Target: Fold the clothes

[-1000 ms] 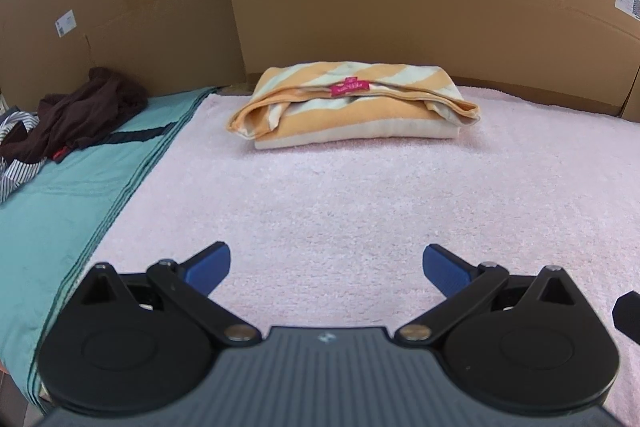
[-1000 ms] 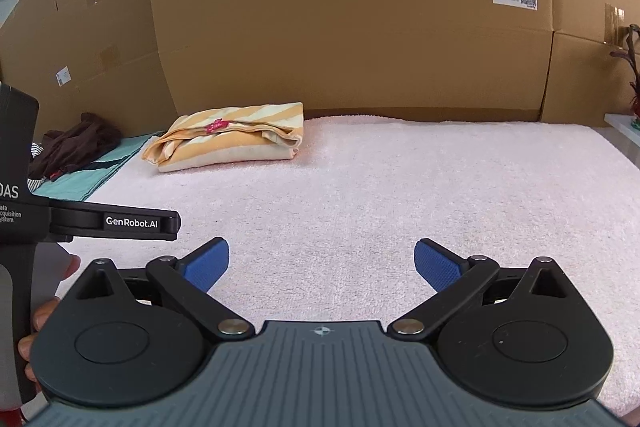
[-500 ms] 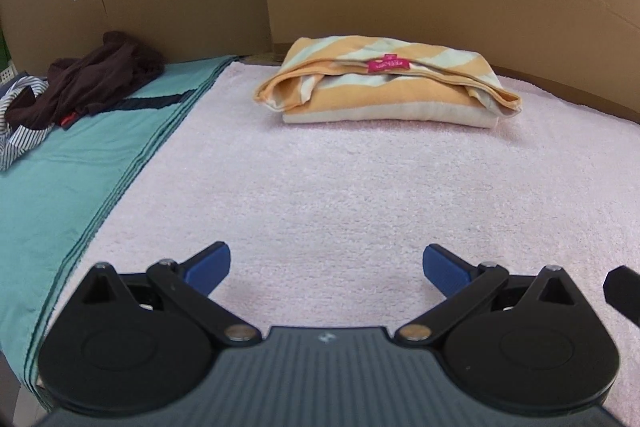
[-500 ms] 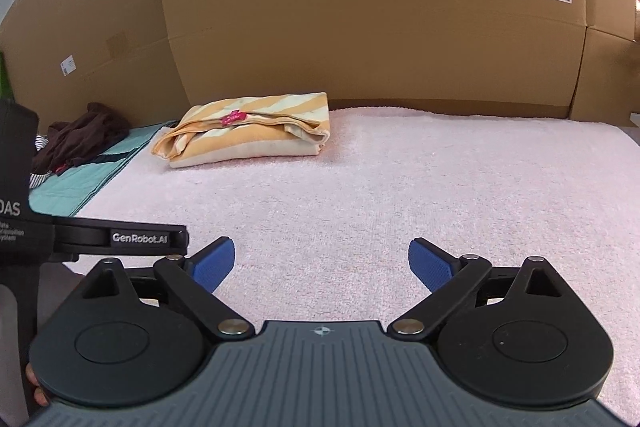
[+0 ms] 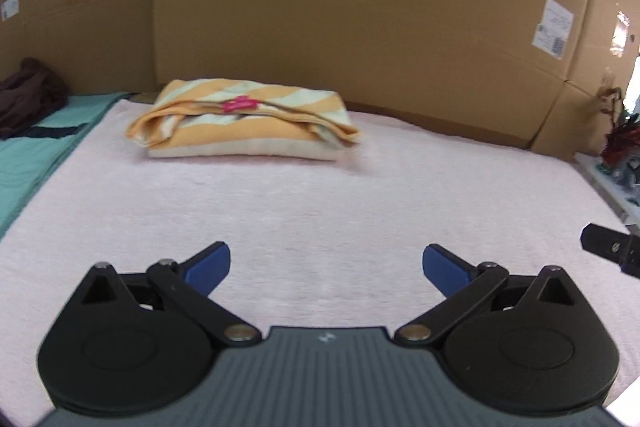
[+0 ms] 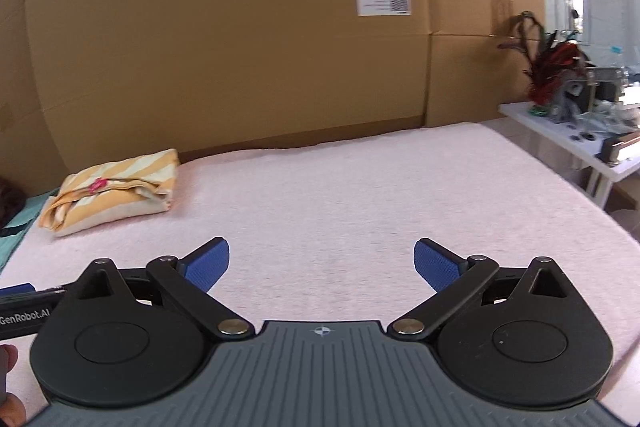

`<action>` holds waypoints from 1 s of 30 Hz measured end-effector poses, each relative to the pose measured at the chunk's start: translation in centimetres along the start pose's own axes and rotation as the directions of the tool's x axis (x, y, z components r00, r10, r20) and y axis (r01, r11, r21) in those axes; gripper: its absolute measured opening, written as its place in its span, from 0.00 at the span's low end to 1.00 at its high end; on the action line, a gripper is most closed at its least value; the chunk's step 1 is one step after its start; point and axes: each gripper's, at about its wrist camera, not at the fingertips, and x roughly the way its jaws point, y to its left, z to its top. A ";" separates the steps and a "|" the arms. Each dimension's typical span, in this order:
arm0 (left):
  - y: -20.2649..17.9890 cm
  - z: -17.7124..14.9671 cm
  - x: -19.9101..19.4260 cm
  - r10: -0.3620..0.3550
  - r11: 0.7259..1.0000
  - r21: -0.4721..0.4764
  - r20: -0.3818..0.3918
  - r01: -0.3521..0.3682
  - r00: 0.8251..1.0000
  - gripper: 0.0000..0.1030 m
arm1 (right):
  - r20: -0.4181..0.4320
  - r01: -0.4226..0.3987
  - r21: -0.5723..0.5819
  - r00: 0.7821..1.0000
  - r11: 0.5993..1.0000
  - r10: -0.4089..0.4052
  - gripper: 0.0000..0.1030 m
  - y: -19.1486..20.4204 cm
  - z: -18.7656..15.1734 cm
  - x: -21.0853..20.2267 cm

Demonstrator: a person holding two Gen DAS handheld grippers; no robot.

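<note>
Both hand-held grippers, left [image 5: 326,265] and right [image 6: 321,261], hover spread wide and empty over the pink towel [image 5: 320,203]. The folded striped garment [image 5: 244,125] lies at the towel's far left corner, against the cardboard [image 5: 340,7].

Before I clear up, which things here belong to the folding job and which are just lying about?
Job: striped garment, folded on the pink towel; dark clothes; both open grippers.
Lying about: cardboard, side table, plant.

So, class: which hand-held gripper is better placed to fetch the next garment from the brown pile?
Probably the left hand-held gripper: the brown pile lies at the far left, on its side. Both are open and empty.
</note>
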 end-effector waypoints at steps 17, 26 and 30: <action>-6.9 -0.9 1.7 0.113 0.987 0.130 -0.105 -0.099 0.988 0.99 | -0.026 0.094 0.070 0.995 0.993 -0.092 0.98 -4.3 0.0 -0.5; -6.2 -1.1 1.9 0.180 0.973 0.162 -0.099 -0.162 0.979 0.99 | -0.060 0.018 0.048 0.998 0.999 -0.015 0.98 -2.9 -0.4 1.0; -4.7 -0.7 2.1 0.218 0.969 0.144 -0.095 -0.203 0.971 0.99 | -0.078 -0.024 0.027 0.997 0.999 0.026 0.98 -1.8 -0.5 1.8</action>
